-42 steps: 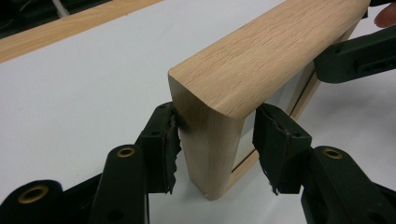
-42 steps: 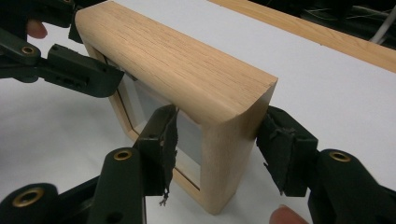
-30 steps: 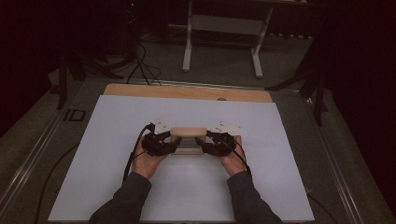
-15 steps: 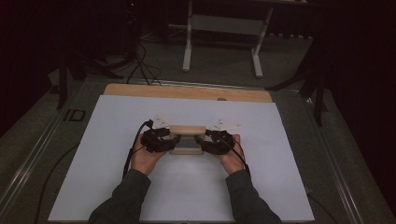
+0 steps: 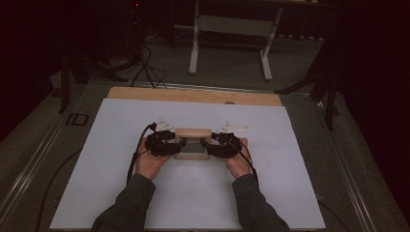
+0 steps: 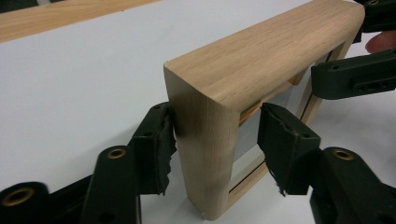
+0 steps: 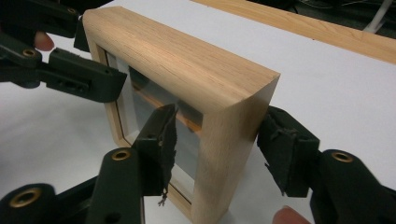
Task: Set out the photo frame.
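A small wooden picture frame (image 5: pixel 193 140) with a glass front stands upright on the white sheet (image 5: pixel 116 145), between my two grippers. My left gripper (image 5: pixel 180 144) straddles the frame's left end. In the left gripper view one pad (image 6: pixel 159 140) touches the back of the frame (image 6: pixel 261 51), and the other pad (image 6: pixel 282 140) stands off its front. My right gripper (image 5: pixel 207 146) straddles the other end. In the right gripper view a gap shows between the front pad (image 7: pixel 161 140) and the frame (image 7: pixel 177 51). Both pairs of jaws have just been opening.
The white sheet covers a wooden table, whose bare strip (image 5: pixel 193 95) shows along the far edge. A black cable (image 5: pixel 138 150) trails from the left gripper toward the person. Beyond the table stand a white frame's legs (image 5: pixel 193 43) and floor cables (image 5: pixel 145 63).
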`<state>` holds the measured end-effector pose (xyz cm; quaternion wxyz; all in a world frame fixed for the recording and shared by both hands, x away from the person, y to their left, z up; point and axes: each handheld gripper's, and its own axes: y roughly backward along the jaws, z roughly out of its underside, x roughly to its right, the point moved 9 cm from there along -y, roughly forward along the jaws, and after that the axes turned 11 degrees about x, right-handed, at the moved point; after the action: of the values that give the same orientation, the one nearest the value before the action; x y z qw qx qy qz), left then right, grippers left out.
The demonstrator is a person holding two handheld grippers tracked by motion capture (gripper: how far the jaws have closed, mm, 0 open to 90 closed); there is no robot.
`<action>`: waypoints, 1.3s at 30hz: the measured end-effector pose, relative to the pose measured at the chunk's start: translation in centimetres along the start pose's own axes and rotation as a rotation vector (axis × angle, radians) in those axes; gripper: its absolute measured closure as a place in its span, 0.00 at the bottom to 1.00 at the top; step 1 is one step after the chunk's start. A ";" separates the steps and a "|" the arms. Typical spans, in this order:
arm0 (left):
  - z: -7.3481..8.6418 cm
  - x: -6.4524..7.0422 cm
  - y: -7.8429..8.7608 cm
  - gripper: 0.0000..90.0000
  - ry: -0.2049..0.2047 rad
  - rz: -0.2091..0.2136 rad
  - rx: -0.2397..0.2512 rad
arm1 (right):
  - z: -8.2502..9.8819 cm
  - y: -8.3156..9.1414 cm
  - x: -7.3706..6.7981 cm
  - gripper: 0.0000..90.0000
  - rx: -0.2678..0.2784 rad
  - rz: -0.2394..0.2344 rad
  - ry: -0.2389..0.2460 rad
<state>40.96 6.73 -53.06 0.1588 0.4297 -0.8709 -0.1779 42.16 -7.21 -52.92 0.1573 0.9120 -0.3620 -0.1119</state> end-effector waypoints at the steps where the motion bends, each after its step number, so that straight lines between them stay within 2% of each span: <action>1: 0.0 0.0 -0.1 0.48 0.002 0.002 -0.001 | 0.0 0.0 0.1 0.50 0.002 0.001 -0.001; 5: 0.2 0.0 -0.2 0.43 0.013 0.001 -0.009 | -0.1 0.0 0.1 0.47 0.001 0.000 -0.004; 12: 0.3 -0.1 -0.2 0.39 0.027 0.003 -0.019 | 0.0 0.1 0.3 0.44 -0.003 -0.002 -0.012; 16: 0.3 -0.1 -0.2 0.39 0.031 0.005 -0.018 | 0.1 0.0 0.2 0.43 -0.008 -0.014 -0.011; 29: 0.3 -0.4 -0.2 0.39 0.044 0.003 -0.018 | 0.4 -0.2 0.5 0.40 -0.021 -0.003 -0.021; 39: 0.5 -0.9 0.7 0.37 0.048 -0.014 -0.020 | 0.2 0.6 0.6 0.38 -0.018 0.000 -0.020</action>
<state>40.78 7.92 -53.26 0.1828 0.4384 -0.8620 -0.1772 42.17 -8.10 -52.92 0.1621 0.9093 -0.3627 -0.1241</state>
